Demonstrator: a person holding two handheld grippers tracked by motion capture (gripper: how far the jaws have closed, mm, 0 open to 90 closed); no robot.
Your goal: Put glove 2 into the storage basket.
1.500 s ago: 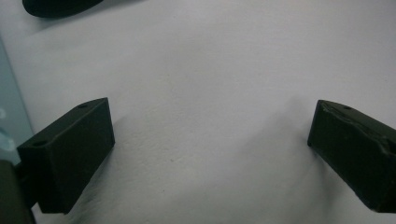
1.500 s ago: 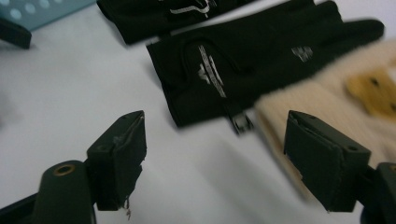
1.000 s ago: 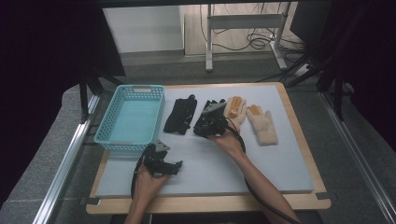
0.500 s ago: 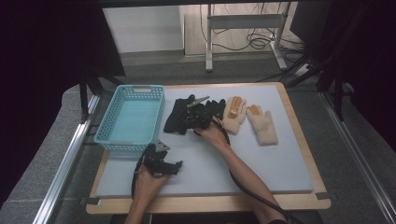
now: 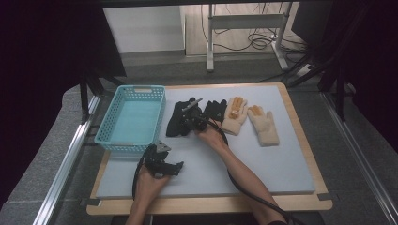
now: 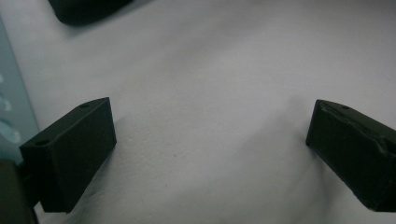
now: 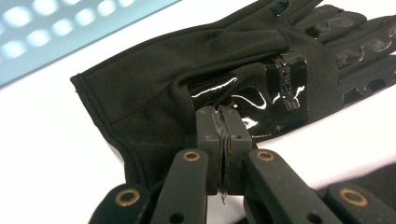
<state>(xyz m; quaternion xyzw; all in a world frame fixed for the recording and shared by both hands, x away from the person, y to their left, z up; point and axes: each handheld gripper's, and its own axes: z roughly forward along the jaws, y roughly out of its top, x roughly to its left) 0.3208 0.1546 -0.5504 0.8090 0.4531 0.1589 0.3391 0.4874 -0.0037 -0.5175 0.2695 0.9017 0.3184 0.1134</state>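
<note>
- Reaching across a pale blue-grey mat (image 5: 263,159) on a wooden-edged table (image 5: 211,205), a person's right hand (image 5: 210,136) holds the right gripper (image 5: 193,123) over the nearer of two black gloves.
- In the right gripper view, that gripper's (image 7: 222,140) jaws are pressed together, their tips at the edge of the black glove (image 7: 187,88), right by its glossy wrist strap; whether any fabric is pinched between them cannot be told.
- That glove (image 5: 177,119) lies flat on the mat just beside a turquoise plastic basket (image 5: 108,123), its cuff toward the person; the basket's perforated wall (image 7: 60,32) shows as a blur behind it in the right gripper view.
- A second black glove (image 5: 215,110) lies just right of the first, next to a pair of tan knit gloves (image 5: 234,115) and (image 5: 264,125) with orange patches.
- The left hand (image 5: 148,180) rests at the near edge of the mat, holding the left gripper (image 5: 162,164) close to the basket's front corner.
- The left gripper view shows its (image 6: 210,140) jaws spread wide apart over bare mat, with nothing between them.
</note>
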